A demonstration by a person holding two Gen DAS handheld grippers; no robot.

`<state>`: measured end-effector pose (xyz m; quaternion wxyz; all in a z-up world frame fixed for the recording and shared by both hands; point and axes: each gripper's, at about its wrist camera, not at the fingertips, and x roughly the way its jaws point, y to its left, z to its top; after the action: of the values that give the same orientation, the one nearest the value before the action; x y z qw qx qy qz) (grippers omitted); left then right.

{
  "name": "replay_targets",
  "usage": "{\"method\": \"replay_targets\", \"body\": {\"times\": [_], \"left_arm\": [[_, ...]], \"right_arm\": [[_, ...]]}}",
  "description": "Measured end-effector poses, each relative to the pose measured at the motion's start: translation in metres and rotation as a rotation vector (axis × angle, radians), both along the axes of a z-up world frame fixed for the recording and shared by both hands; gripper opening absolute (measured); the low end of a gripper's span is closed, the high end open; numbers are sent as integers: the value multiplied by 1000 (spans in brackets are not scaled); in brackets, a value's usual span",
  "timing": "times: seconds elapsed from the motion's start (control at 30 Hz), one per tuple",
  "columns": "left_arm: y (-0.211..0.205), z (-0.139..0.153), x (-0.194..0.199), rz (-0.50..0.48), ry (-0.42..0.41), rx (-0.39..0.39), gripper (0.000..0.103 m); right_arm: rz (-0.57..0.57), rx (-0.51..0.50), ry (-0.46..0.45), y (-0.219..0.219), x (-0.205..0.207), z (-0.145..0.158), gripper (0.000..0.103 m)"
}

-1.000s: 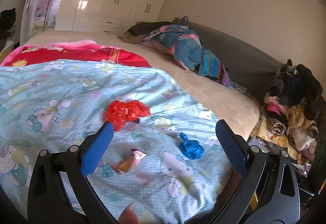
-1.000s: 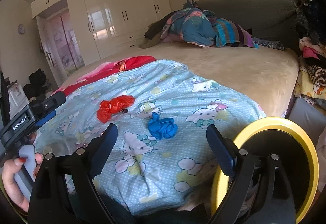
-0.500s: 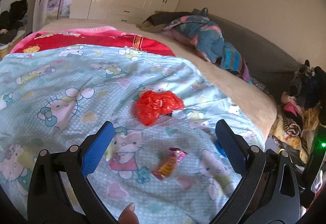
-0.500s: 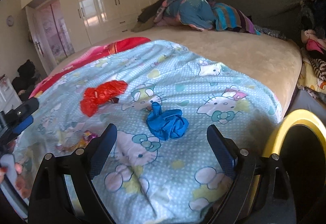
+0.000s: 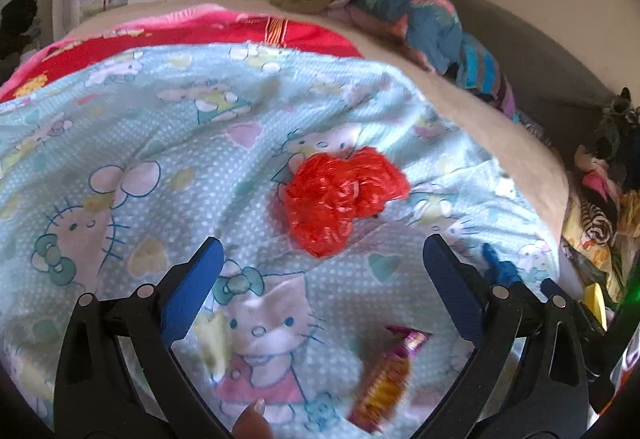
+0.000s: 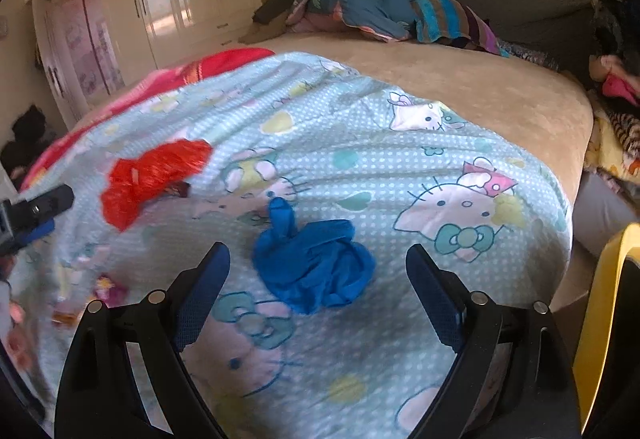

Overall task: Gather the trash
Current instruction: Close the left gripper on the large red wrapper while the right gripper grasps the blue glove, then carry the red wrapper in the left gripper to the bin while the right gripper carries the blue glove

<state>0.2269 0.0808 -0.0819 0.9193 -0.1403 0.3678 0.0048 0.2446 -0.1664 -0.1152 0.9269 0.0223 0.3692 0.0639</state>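
Both grippers have dropped closer to the bed (image 6: 500, 107): the left gripper (image 5: 320, 271), fingers wide and empty, now frames the red bag (image 5: 340, 199) at frame centre; the right gripper (image 6: 316, 275), equally open, brackets the blue glove (image 6: 316, 263). Pickups look imminent.

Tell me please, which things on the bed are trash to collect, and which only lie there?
Trash: red crumpled bag; blue crumpled bag; snack wrapper.
Only lying there: cartoon-cat blanket; red blanket; pile of clothes.
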Motion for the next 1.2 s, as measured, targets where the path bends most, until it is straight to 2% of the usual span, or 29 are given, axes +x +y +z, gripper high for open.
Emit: {"method": "replay_targets", "body": {"times": [0.1, 0.2, 0.3, 0.37, 0.47, 0.63, 0.67, 0.7, 0.8, 0.93, 1.07, 1.2], "left_arm": [[3, -5, 11, 3, 19, 6, 91], [2, -8, 20, -5, 26, 12, 86], [1, -12, 30, -10, 40, 10, 77], [0, -15, 35, -8, 46, 11, 69], [0, -20, 43, 6, 67, 13, 58], [4, -30, 48, 24, 101, -23, 35], [5, -32, 47, 21, 106, -40, 25], [5, -32, 46, 16, 107, -49, 20], [3, -31, 38, 3, 94, -63, 12], [2, -23, 19, 3, 51, -107, 8], [-3, 0, -6, -4, -43, -145, 7], [-15, 27, -28, -39, -134, -135, 7]], "right_arm": [[-7, 23, 26, -4, 9, -7, 86], [14, 32, 53, -1, 15, -15, 79], [59, 21, 82, 6, 16, -24, 62], [84, 19, 74, 10, 14, -25, 46], [111, 28, 55, 12, 10, -22, 32], [120, 67, 14, 8, 0, -13, 26], [116, 84, 2, 5, -3, -10, 25], [112, 93, -2, 3, -5, -8, 25], [100, 123, -18, -3, -11, -3, 24], [103, 145, -54, -7, -21, 7, 24], [117, 152, -92, -7, -34, 18, 24], [117, 174, -116, -12, -46, 29, 24]]}}
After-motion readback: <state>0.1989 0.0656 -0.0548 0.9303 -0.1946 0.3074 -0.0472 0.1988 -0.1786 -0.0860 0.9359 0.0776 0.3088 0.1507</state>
